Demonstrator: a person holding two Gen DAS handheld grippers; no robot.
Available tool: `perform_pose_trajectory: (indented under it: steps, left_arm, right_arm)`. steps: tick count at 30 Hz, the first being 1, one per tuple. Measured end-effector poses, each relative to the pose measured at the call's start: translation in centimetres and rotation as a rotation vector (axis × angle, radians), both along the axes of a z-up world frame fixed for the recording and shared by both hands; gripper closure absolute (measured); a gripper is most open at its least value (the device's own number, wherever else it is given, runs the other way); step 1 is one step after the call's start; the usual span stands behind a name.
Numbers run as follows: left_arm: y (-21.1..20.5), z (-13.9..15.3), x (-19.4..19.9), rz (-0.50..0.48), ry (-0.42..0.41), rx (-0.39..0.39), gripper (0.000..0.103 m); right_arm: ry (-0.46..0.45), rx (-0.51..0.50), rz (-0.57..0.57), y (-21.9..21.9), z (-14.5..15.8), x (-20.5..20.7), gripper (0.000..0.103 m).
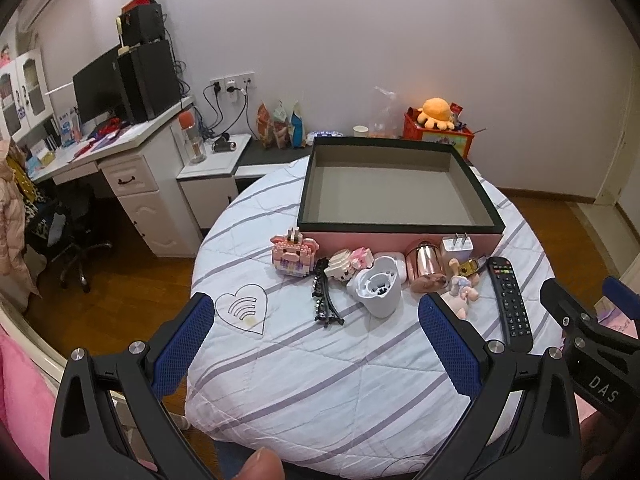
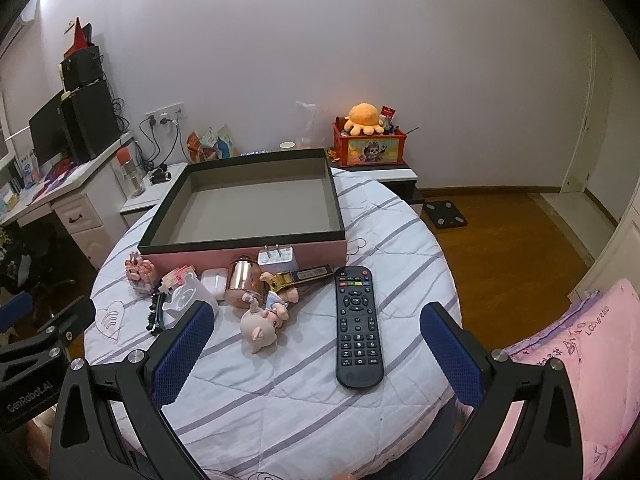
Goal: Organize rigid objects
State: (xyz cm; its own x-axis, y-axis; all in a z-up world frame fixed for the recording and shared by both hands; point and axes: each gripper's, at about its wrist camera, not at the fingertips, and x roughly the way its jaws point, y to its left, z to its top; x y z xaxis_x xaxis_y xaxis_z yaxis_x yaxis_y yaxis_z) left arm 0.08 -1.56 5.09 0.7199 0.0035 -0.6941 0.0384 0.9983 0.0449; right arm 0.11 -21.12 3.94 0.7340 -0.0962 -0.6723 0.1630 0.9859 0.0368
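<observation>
An empty pink box with a dark rim [image 1: 400,227] [image 2: 248,240] sits at the back of the round table. In front of it lie a pink brick figure [image 1: 292,254] [image 2: 139,270], a black hair clip [image 1: 324,300] [image 2: 156,314], a white cup on its side [image 1: 378,290] [image 2: 188,294], a copper jar [image 1: 424,270] [image 2: 242,280], a white plug [image 1: 456,246] [image 2: 276,258], a pig doll [image 1: 462,292] [image 2: 264,324] and a black remote [image 1: 510,304] [image 2: 358,326]. My left gripper [image 1: 316,344] and right gripper [image 2: 316,354] hover open above the table's near side, holding nothing.
The table wears a white quilted cover with purple stripes [image 1: 320,380] [image 2: 280,400]. A white desk with a monitor [image 1: 100,92] stands to the left, a low shelf with a red toy box [image 2: 372,148] behind. Pink bedding [image 2: 580,360] lies at the right. Wooden floor surrounds the table.
</observation>
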Motion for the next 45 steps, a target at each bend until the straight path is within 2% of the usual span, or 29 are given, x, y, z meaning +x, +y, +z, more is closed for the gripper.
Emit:
perform_pose_trajectory:
  steps: [19, 31, 45]
  left_arm:
    - [-1.6, -0.2, 0.6, 0.046, 0.042, -0.001, 0.000]
    - [-0.5, -0.3, 1.4, -0.016, 0.032, -0.009, 0.000]
    - [-0.1, -0.3, 1.7, -0.002, 0.030, -0.022, 0.000]
  right_arm:
    - [0.037, 0.009, 0.051, -1.3, 0.0, 1.5, 0.000]
    - [0.019, 0.000, 0.007, 0.1, 0.5, 1.4, 0.000]
    - [0.017, -0.009, 0.005, 0.0, 0.7, 1.7, 0.000]
